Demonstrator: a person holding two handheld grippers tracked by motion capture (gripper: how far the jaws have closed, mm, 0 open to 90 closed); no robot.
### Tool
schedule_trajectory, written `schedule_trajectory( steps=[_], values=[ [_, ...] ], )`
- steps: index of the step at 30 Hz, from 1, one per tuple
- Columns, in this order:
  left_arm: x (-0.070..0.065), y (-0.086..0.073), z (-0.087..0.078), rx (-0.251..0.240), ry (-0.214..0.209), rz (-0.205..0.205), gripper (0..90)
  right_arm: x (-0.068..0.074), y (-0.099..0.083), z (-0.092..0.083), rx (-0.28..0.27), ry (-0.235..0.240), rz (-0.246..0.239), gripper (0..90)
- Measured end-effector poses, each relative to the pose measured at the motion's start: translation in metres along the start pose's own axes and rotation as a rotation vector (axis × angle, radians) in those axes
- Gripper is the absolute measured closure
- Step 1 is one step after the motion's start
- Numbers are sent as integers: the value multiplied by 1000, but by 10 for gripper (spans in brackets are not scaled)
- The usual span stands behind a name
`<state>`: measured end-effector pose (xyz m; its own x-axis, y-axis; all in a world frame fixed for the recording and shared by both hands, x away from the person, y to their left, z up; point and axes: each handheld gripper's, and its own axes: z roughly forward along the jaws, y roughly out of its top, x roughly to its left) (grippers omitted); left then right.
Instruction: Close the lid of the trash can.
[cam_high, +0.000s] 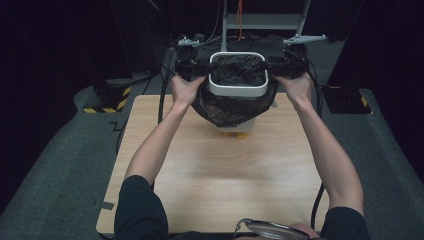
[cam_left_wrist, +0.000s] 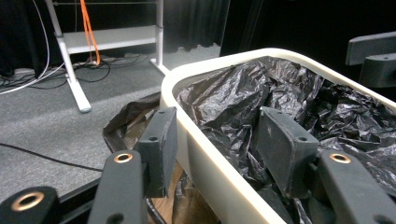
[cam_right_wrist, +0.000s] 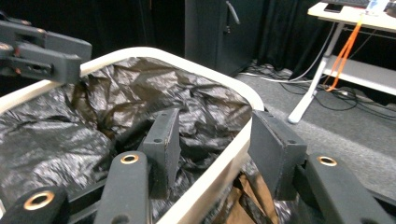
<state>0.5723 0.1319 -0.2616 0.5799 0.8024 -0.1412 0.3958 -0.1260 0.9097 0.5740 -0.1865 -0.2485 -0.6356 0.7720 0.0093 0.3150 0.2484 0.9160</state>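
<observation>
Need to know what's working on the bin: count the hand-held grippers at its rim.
2. The left hand-held gripper straddles the white bin's left rim; the right hand-held gripper straddles its right rim, one jaw of each inside on the black bag.

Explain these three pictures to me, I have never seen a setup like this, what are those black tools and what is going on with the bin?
A person sits at a light wooden table and holds a hand tool in each hand: a black two-jaw gripper with its own small camera.

The high view looks down from above the person. The other two pictures come from the cameras on the left gripper and the right gripper, looking along their jaws.

On the table stands a white rectangular plastic bin lined with a crinkled black plastic bag, whose edge hangs over the outside.

Each gripper straddles one side of the bin's rim, one jaw inside on the bag and one outside. The jaws look apart from the rim, so neither seems to be pinching it firmly.
</observation>
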Motion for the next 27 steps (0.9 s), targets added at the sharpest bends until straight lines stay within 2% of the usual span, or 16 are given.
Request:
schedule_trajectory(
  steps=[4,6,8,10,12,13,16,20,24,27],
  values=[
    [2,-2,-10,-11,16,-5,477,-4,-4,-6,-23,-4,24,528],
    [3,-4,-18,-19,30,-4,476,-5,-6,-17,-69,0,40,528],
    [4,-5,-24,-30,38,-5,470,-6,-10,-24,-89,7,48,524],
    [7,-6,-27,-20,46,-10,453,-8,-12,-28,-74,-4,33,509],
    [9,-7,-30,-27,50,-19,447,-10,-13,-30,-84,-1,33,508],
    [11,-8,-32,-31,50,-28,428,-13,-17,-35,-117,8,50,509],
    [14,-12,-39,-29,54,-56,411,-17,-21,-36,-120,10,59,507],
    [16,-16,-49,-63,51,-70,373,-23,-31,-40,-91,-9,91,488],
    [19,-18,-55,-76,52,-90,354,-26,-34,-50,-123,-18,103,480],
    [19,-21,-61,-81,61,-83,338,-27,-34,-56,-137,-26,109,465]
  ],
)
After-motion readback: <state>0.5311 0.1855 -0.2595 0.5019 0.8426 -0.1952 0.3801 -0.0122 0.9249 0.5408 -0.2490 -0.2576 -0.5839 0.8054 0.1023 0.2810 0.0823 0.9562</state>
